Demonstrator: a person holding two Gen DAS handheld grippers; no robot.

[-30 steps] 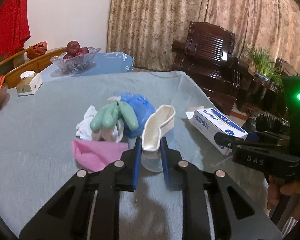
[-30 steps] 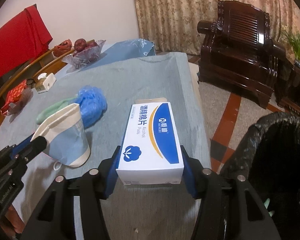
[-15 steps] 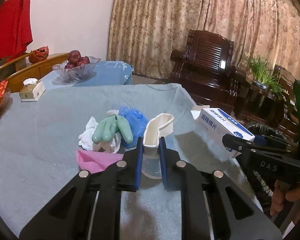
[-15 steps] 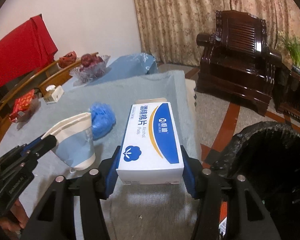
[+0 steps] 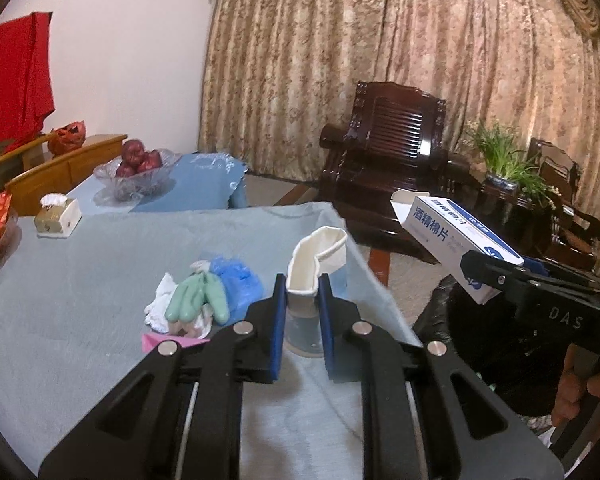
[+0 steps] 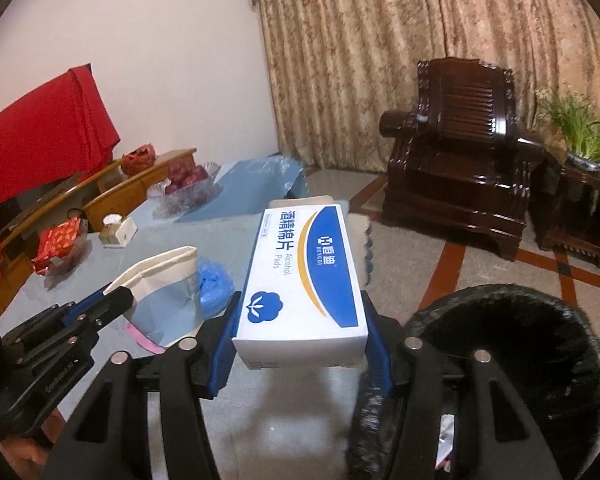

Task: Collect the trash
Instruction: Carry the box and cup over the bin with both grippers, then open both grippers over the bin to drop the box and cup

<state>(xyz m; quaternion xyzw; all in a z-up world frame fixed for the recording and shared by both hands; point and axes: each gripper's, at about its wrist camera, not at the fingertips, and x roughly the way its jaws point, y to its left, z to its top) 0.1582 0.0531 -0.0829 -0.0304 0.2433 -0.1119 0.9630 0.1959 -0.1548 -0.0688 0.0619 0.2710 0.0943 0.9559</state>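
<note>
Right wrist view showed the right gripper (image 6: 302, 320) clamped half-open on the alcohol pad box (image 6: 300, 276), just beside the black-lined bin (image 6: 540, 344). The left gripper (image 5: 303, 312), nearly closed, pinched the crumpled paper cup (image 5: 314, 264) above the table (image 5: 80, 280). Doing it well probably meant bringing each piece fully over the bin's mouth before loosening, box first.

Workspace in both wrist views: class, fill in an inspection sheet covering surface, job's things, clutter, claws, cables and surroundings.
Surface: table under grey-blue cloth.
Job's things: crushed paper cup and alcohol-pad box, both held; black-lined bin beside the table.
Clutter: green glove, blue cover, white tissue, pink paper in a pile.
Claws: left claw shut on the cup; right claw shut on the box.
Cables: nothing seen.
Surroundings: fruit bowl, tissue box, armchair, plant, curtain.
</note>
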